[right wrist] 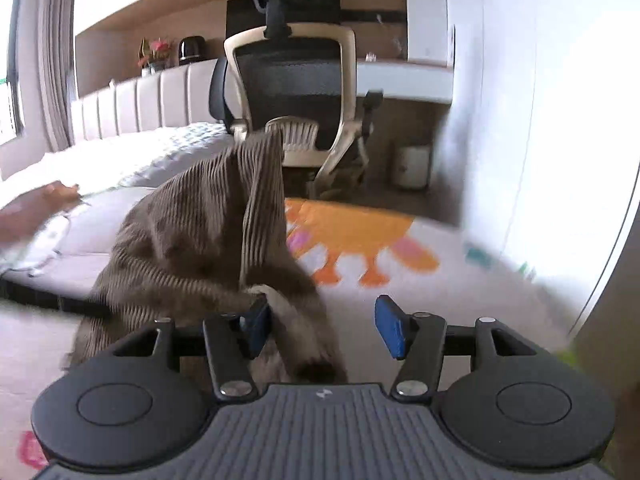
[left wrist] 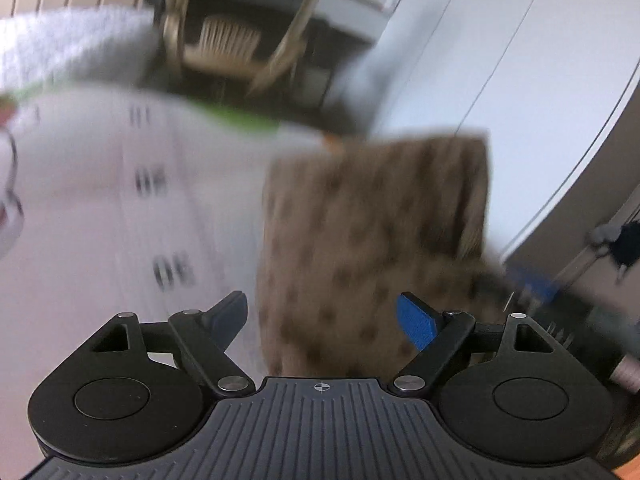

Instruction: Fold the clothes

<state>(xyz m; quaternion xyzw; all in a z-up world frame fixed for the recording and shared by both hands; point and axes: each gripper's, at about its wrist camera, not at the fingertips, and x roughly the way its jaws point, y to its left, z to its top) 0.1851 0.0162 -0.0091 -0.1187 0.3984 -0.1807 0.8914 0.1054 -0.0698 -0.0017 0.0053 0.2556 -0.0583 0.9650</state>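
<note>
A brown ribbed garment with darker spots (right wrist: 208,240) hangs in a bunched heap in the right wrist view. It drapes over the left finger (right wrist: 256,326) of my right gripper (right wrist: 324,326), whose jaws stand wide open. In the blurred left wrist view the same brown spotted cloth (left wrist: 372,240) fills the space ahead of my left gripper (left wrist: 324,320), which is open, with the cloth between and beyond its fingers. Whether the cloth touches the left gripper's pads is unclear.
A bed with a light cover (right wrist: 120,208) lies at the left, with a white garment (right wrist: 36,248) on it. An office chair (right wrist: 296,92) stands behind by a desk. A play mat with an orange shape (right wrist: 360,240) covers the floor. White wardrobe doors (left wrist: 500,60) are at right.
</note>
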